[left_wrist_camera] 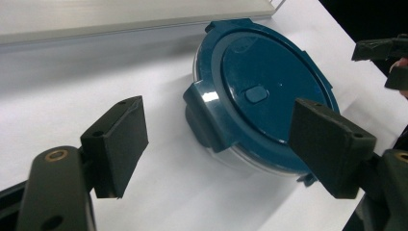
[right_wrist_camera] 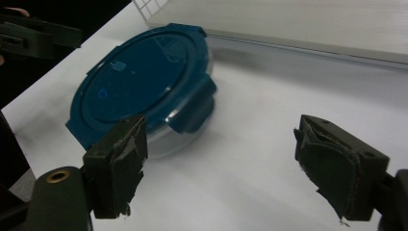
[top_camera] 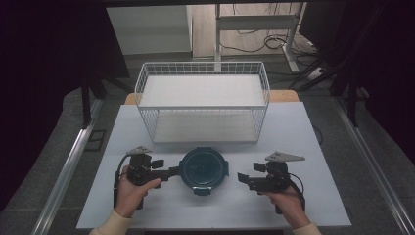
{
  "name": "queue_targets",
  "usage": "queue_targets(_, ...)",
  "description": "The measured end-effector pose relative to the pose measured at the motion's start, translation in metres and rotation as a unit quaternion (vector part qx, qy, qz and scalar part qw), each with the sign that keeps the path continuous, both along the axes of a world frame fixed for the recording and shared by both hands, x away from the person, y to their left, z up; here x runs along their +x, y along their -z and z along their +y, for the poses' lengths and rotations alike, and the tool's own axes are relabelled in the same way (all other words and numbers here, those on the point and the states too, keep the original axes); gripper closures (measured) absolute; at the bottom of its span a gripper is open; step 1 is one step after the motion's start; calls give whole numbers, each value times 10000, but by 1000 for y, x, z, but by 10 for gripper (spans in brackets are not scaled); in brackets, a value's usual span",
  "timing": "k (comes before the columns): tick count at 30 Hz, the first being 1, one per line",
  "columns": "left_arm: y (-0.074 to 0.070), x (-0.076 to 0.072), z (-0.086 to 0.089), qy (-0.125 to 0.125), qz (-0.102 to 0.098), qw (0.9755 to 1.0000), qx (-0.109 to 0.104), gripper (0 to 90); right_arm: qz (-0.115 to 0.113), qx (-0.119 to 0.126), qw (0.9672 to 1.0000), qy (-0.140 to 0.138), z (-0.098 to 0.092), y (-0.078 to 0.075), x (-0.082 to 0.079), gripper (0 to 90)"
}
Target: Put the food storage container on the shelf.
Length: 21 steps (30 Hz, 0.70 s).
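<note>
Though blue-lidded container bears no readable writing, left hand-held gripper and right hand-held gripper flank it, both spread, empty.

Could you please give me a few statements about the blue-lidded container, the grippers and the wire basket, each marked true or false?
1. The round container has its blue lid on. True.
2. The container sits inside the wire basket. False: it stands on the white table, in front of the basket.
3. The left gripper has its jaws open, pads clear of the container. True.
4. The right gripper is clamped on a lid latch. False: its jaws are open with nothing between them.
5. The basket's shelves hold several items. False: both are bare.
</note>
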<state>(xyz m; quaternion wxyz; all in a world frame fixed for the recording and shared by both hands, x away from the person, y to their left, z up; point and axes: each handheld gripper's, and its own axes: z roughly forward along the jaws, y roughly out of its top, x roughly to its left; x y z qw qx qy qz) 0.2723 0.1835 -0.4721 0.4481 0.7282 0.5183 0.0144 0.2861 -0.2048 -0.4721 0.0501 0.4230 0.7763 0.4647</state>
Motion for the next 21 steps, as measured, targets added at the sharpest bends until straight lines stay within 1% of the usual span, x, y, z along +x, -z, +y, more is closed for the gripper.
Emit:
queue_targets(1,-2,2,-6,-12,31,10000,45,184,91,48,9999,-36,8,-1,4,182)
queue_targets(4,-7,3,-11,117,36,9999,69,169,242,111,9996,-81,23,-3,11,177)
queue_targets(6,-8,4,-12,127,46,9999,51,167,275,101,9995,-80,26,-3,12,173)
queue_targets(7,-8,8,-11,95,126,9999,-44,168,402,153,9990,-93,36,-4,16,169)
queue_targets(8,-8,8,-11,95,126,9999,-44,167,452,161,9988,-92,39,-4,18,169)
queue_targets(9,-5,12,-10,90,244,9995,-183,167,464,151,9988,-94,43,-5,19,168)
queue_targets(10,-5,12,-10,90,244,9995,-183,168,464,151,9988,-94,43,-5,19,168)
queue_targets(12,-1,16,-12,97,391,9987,-320,168,528,178,9984,-87,51,-4,22,164)
queue_targets(13,1,17,-13,135,436,9984,-342,168,552,197,9982,-86,52,-3,24,162)
queue_targets(14,1,17,-13,135,436,9984,-342,168,581,222,9980,-65,54,-2,25,160)
queue_targets(15,5,18,-13,173,488,9980,-351,165,598,227,9979,-54,55,-1,26,158)
queue_targets(16,5,18,-13,173,488,9980,-351,164,598,227,9979,-54,55,-1,26,158)
queue_targets(18,12,18,-12,110,559,9980,-284,162,693,182,9974,10,58,5,29,137)
queue_targets(19,14,19,-12,141,592,9974,-376,163,742,144,9971,62,59,9,30,130)
queue_targets(20,14,19,-12,141,592,9974,-376,163,742,144,9971,62,59,9,30,130)
queue_targets(21,17,20,-12,171,649,9967,-448,163,865,165,9961,107,59,15,31,123)
